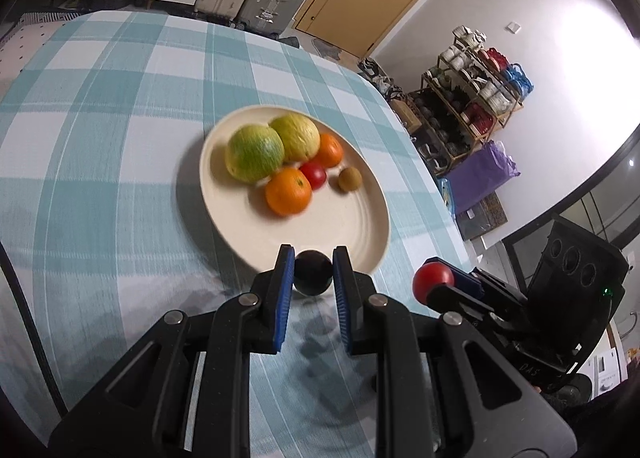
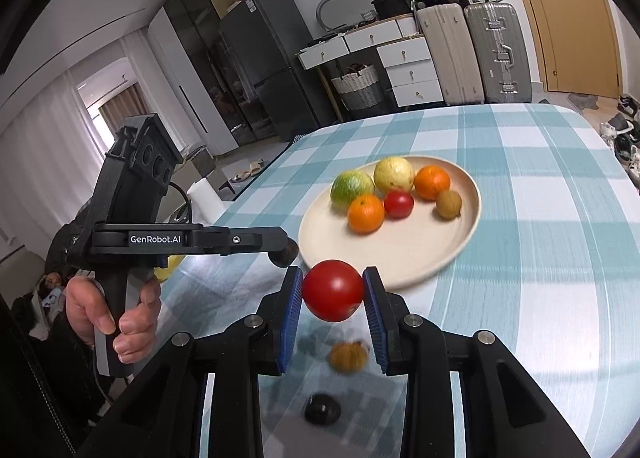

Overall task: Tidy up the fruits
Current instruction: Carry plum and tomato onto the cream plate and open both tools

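We see table under teal-white checked cloth (image 2: 520,218). On cloth: cream plate (image 2: 400,254) of fruit; small brownish fruit (image 2: 348,356), blurred; small dark round fruit (image 2: 322,409) nearer us.

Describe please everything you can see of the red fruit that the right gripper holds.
The red fruit is round, smooth and glossy, like a small tomato, with a small highlight on top. It is clamped at its two sides between the blue ribbed pads of the right gripper, whose fingers touch it left and right. It hangs in the air above the checked tablecloth, just before the near rim of the cream plate. Nothing else touches it.
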Motion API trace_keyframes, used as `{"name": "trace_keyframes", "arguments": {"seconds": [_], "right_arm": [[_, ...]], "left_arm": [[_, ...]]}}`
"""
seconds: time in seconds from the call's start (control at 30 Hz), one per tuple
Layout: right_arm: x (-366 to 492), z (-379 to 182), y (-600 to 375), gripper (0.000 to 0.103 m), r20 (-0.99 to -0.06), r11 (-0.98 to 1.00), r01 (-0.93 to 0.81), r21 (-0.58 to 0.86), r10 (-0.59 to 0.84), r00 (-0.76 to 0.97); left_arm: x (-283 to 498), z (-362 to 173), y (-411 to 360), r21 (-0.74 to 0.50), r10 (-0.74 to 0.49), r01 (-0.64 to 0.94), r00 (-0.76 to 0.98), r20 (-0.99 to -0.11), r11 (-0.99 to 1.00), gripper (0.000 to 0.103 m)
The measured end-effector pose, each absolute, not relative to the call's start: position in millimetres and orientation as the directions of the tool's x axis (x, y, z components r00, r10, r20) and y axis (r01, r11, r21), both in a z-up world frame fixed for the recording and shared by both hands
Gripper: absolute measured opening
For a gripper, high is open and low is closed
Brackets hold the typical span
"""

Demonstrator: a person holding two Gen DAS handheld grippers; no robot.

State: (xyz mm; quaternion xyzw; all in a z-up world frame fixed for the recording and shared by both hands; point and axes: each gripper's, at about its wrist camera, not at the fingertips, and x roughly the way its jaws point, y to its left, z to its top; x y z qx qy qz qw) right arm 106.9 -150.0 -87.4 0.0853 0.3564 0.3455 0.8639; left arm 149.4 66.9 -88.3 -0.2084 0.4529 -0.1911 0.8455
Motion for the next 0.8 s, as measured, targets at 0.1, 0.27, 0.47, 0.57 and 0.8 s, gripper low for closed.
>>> {"name": "trace_keyframes", "arguments": {"seconds": [0.1,0.27,0.47,0.57,0.8], "right_arm": [[123.3,-89.1,-142.1,0.032,-0.561,0.74,-0.542,0.398,0.664,0.495],[147.7,-93.6,-127.8,0.032,-0.556,0.722,-0.555,0.413,0.683,0.474],[171.8,-99.4,-111.3,0.032,-0.574,0.723,-0.553,0.414,0.679,0.458],[174.2,-100.4,-102.3,0.032,-0.577,0.711,-0.582,0.394,0.684,0.445],[184.2,-112.7,-87.4,0.032,-0.611,0.706,-0.587,0.396,0.68,0.406]], "left_arm": [[163.2,-89.1,73.6,-0.528,-0.504,0.119,0.525,-0.686,0.841,0.017],[181.9,-95.0,82.2,-0.536,-0.5,0.098,0.527,-0.687,0.839,0.017],[198.0,-102.3,85.9,-0.54,-0.499,0.083,0.519,-0.694,0.837,0.017],[204.2,-106.7,85.7,-0.539,-0.498,0.079,0.513,-0.699,0.838,0.017],[215.1,-117.3,86.3,-0.546,-0.502,0.066,0.497,-0.708,0.835,0.017]]}}
